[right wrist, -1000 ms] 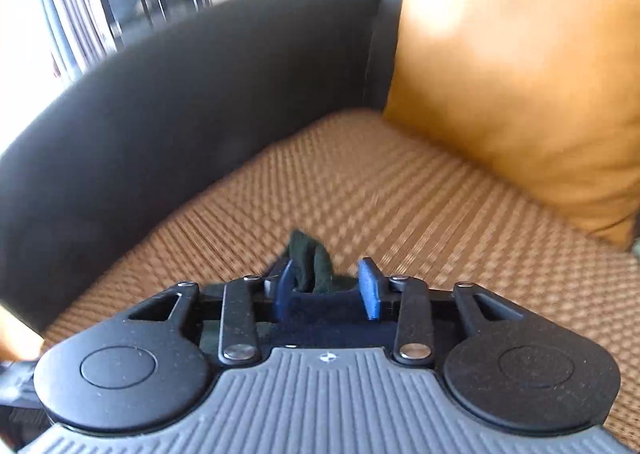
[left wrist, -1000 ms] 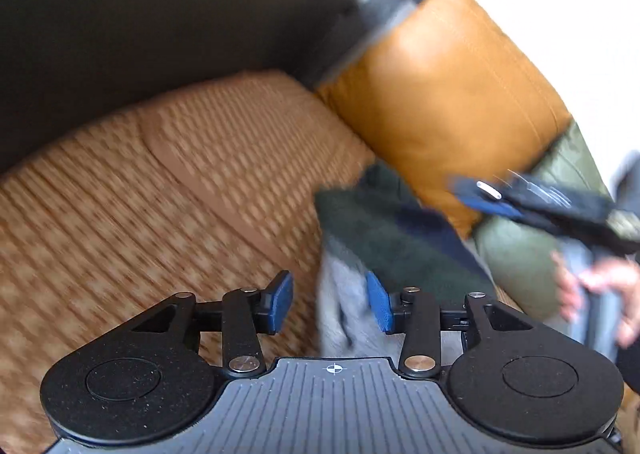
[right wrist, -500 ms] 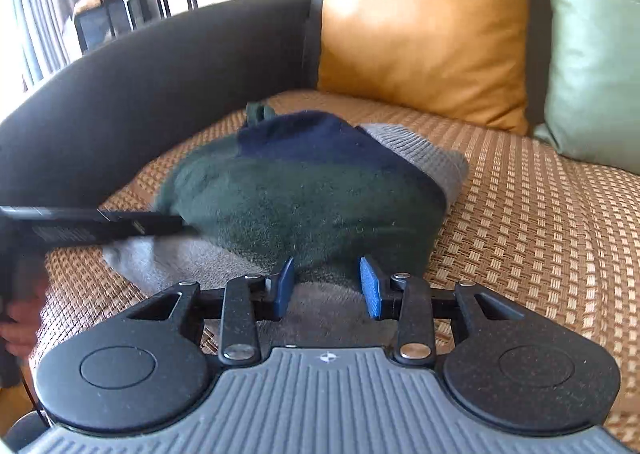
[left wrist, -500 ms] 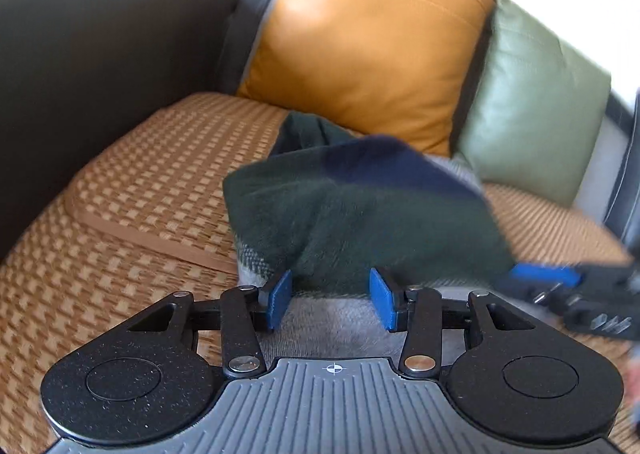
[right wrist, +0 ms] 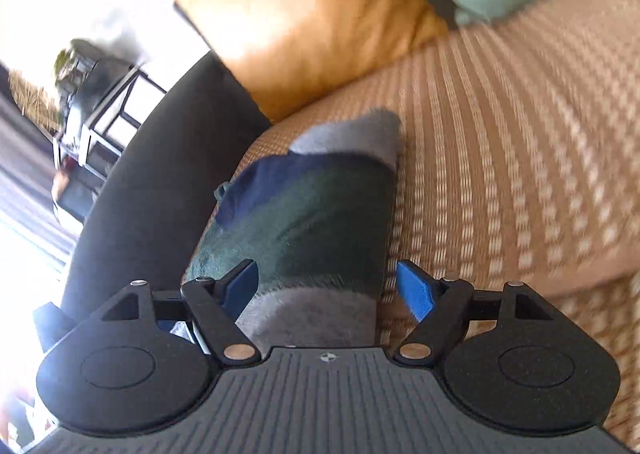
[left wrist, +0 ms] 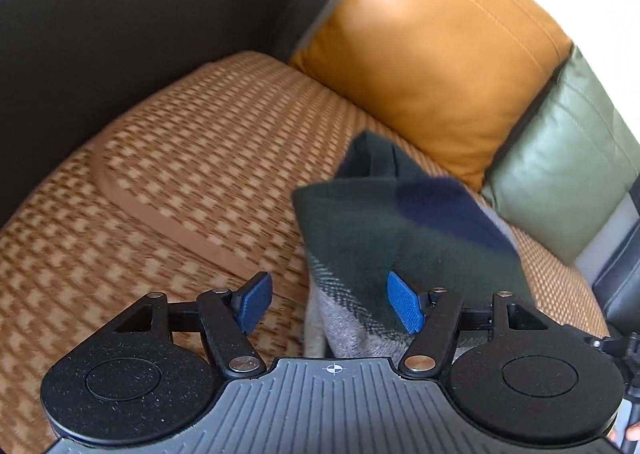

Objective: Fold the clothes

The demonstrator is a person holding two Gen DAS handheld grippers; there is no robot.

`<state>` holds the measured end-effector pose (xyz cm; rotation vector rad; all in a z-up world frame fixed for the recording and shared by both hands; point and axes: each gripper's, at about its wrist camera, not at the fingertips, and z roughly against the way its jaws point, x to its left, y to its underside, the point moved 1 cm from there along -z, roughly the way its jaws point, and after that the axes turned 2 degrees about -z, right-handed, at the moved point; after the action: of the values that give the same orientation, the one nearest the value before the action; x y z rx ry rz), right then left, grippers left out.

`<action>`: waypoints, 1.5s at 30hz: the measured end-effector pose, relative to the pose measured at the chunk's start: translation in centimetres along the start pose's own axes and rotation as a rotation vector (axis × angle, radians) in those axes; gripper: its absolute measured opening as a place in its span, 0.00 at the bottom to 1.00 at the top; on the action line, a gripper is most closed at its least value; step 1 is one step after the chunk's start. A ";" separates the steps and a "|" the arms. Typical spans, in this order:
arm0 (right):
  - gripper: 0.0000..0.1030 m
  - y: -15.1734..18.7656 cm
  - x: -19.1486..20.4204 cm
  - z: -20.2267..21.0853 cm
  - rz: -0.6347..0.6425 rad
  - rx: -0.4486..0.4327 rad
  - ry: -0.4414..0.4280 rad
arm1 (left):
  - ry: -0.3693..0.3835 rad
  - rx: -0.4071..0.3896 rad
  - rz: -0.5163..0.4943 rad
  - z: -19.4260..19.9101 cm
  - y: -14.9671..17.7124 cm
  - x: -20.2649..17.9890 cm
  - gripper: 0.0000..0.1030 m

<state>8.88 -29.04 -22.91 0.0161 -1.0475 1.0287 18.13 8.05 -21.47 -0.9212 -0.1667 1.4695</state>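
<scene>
A folded knit garment [left wrist: 396, 242] in dark green, navy and grey lies on the woven sofa seat [left wrist: 192, 173]; it also shows in the right wrist view [right wrist: 312, 221]. My left gripper [left wrist: 330, 304] is open and empty, its right pad over the garment's near grey edge. My right gripper [right wrist: 328, 290] is open and empty, with the garment's grey end lying between its blue pads.
An orange leather cushion [left wrist: 432, 53] and a green cushion [left wrist: 560, 181] lean on the sofa back behind the garment. The dark armrest [left wrist: 120, 13] curves on the left. A metal side table [right wrist: 100, 101] stands beyond the armrest.
Both grippers have opened wider. The left view has swung left and tilted; the right view has rolled strongly and moved in over the garment's grey end. The garment lies as before.
</scene>
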 end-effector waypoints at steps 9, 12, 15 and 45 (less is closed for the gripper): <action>0.45 -0.1 -0.5 -0.5 -0.075 0.076 -0.076 | 0.010 0.053 -0.075 -0.1 1.0 -4.7 0.33; 0.44 -0.2 -1.0 3.5 -0.031 0.071 -0.070 | 0.077 0.073 -0.074 2.0 3.9 -7.2 0.37; 0.45 1.8 -3.6 8.2 -0.045 0.063 -0.044 | 0.113 0.097 -0.090 3.3 8.9 -9.8 0.41; 0.66 -2.2 -10.4 7.3 -0.105 -0.085 0.045 | 0.005 0.122 -0.353 -4.9 5.3 -18.6 0.70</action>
<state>4.22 -40.86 -25.42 -0.0211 -1.0385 0.8852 14.17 -11.45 -19.97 -0.7527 -0.2221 1.1372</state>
